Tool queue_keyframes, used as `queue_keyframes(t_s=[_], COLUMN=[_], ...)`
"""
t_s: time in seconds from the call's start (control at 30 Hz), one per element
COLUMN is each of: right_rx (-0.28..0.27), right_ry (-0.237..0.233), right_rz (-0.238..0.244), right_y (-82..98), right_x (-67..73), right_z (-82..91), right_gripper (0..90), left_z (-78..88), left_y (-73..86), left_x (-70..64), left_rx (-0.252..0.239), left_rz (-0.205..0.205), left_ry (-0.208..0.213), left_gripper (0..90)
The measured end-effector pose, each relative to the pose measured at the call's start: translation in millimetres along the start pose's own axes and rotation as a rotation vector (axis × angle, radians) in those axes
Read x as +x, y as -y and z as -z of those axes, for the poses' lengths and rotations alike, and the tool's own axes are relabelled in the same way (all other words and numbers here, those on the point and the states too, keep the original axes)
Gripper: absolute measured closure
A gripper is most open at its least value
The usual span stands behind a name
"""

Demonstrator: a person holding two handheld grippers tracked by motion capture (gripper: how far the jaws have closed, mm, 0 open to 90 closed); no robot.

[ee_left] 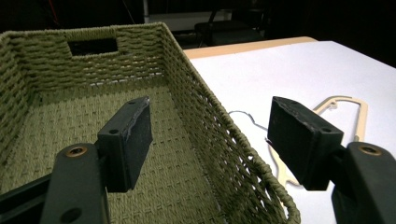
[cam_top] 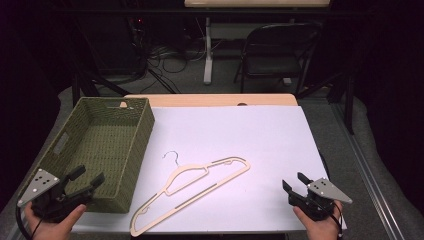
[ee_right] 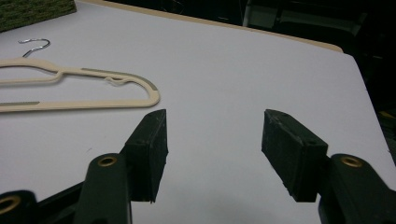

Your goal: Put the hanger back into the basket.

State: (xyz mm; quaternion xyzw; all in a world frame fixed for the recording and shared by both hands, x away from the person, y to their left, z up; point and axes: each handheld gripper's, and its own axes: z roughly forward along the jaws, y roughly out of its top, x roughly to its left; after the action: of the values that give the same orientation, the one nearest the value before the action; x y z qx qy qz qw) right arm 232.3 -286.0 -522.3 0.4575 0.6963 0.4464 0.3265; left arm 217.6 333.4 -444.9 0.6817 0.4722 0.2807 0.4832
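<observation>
Cream hanger (cam_top: pixel 190 192) lies flat between left gripper (cam_top: pixel 86 180) and right gripper (cam_top: pixel 295 182).

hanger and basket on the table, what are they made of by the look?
Hanger: likely matte cream plastic, thin flat frame with greyish strips, possibly non-slip; shiny wire hook, probably metal. Basket: olive-green woven cord or paper rope, going by the ribbed braided weave; matte, with cut-out handles.

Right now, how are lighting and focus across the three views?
High view: white table top brightly lit, surroundings dark, hanger slightly soft. Left gripper view: near tongs soft, basket weave sharp. Right gripper view: even light, no glare, faint shadow beneath the hanger.
</observation>
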Motion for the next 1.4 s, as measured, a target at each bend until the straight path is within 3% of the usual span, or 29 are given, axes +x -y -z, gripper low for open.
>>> queue_keyframes(t_s=[0.4,0.57,0.73,0.83,1.4], right_rx=[0.014,0.018,0.038,0.042,0.050], right_ry=[-0.021,-0.025,-0.027,-0.029,-0.045], right_rz=[0.023,0.049,0.043,0.044,0.042], right_y=[-2.8,-2.7,-1.8,-1.6,-1.6], right_x=[6.3,10.3,9.8,9.9,13.0], right_z=[-1.3,-1.2,-2.4,-2.8,-3.5], right_gripper=[42.3,42.3,42.3,42.3,42.5], left_z=[1.8,2.0,-0.9,-3.0,-25.7], left_y=[-1.5,-6.8,-9.7,-10.4,-23.2], left_x=[-4.1,-8.8,-10.3,-10.9,-37.6], left_rx=[0.019,0.029,0.046,0.057,0.139], left_rz=[-0.009,-0.013,-0.004,-0.003,-0.099], left_ry=[0.016,0.041,0.049,0.075,0.137], left_gripper=[29.9,29.5,29.5,31.8,41.4])
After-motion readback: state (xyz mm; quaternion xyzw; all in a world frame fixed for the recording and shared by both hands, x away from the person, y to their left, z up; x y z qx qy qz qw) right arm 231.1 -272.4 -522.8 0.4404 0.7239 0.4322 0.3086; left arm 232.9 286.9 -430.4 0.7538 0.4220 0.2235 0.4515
